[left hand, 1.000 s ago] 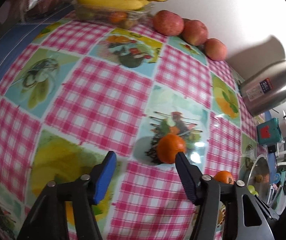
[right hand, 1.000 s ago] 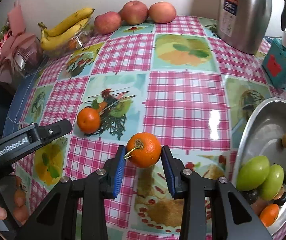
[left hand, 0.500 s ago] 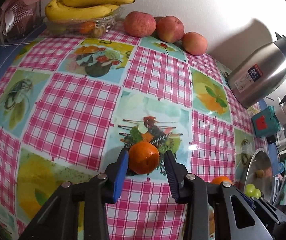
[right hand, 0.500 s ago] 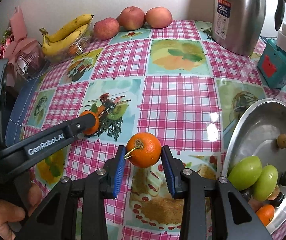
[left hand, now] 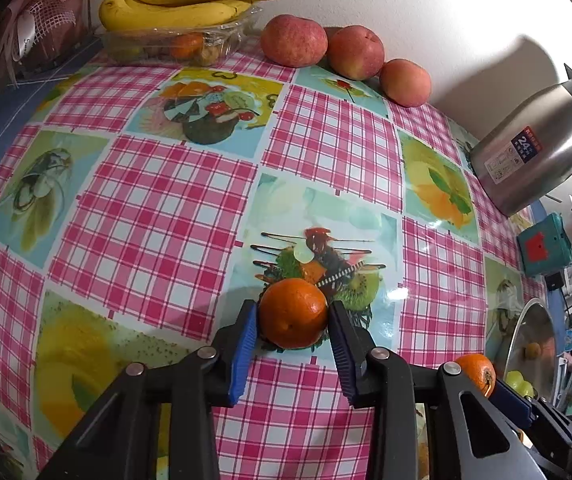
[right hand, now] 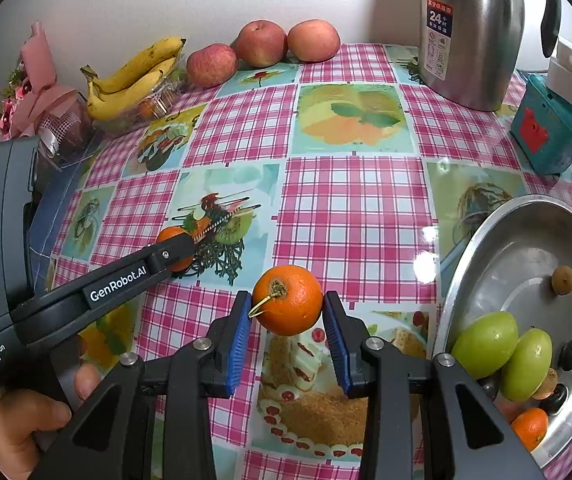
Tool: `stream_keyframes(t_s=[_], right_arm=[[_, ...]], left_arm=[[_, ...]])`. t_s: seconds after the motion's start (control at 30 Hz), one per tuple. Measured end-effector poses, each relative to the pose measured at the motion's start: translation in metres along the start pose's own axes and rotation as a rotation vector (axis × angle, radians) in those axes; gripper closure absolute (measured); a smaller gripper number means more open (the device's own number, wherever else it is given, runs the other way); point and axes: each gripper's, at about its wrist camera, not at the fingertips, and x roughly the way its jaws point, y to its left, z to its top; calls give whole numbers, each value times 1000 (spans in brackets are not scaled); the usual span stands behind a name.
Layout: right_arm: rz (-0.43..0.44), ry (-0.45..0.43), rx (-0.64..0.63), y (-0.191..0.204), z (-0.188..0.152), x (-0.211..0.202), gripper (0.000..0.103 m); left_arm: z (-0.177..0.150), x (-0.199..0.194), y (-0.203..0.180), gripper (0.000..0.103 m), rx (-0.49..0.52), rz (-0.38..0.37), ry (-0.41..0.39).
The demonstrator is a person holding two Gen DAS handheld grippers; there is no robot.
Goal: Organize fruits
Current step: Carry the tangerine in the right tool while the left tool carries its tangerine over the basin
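- While both hands work at once, the left gripper (left hand: 293,316) is closing its blue-padded jaws on a small round orange mandarin (left hand: 293,314) that sits on the glossy pink-checked tablecloth (left hand: 158,208); the pads look to be touching its sides or very nearly so, and I cannot tell whether they press firmly yet.
- Held clear of the cloth, a second orange mandarin with a dry stem (right hand: 287,300) is clamped between the jaws of the right gripper (right hand: 287,312), just beside the rim of the shallow steel bowl (right hand: 481,236).
- That bowl already holds two green fruits (right hand: 501,348), another small orange one (right hand: 529,428) and a few small dark and brown fruits.
- Risk on the left: a round, smooth-skinned fruit pinched off its widest line could squirt forward across the slick cloth, especially if the lift begins before the jaws finish closing.
- Risk on the right: the grip sits on the fruit's sides only, so a quick swing toward the bowl might let it roll out between the pads and drop onto the table.
- Crowding is a further hazard: the two tools are close together, and crossing paths to the bowl could knock one fruit loose.
- Dropping a mandarin from height into the bowl could jostle the green fruits near the rim.
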Motion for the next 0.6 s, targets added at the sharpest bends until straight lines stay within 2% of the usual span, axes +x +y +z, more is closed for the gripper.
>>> stream_keyframes(t_s=[0.23,0.6], right_arm=[[8,-11,11,-4,1,-6,65],[-20,-16,51,-17,0,-19,65]], left_arm=[[3,-15,-1,65,-8,2,3],[1,-41,-14,65,-5,-40,-9]])
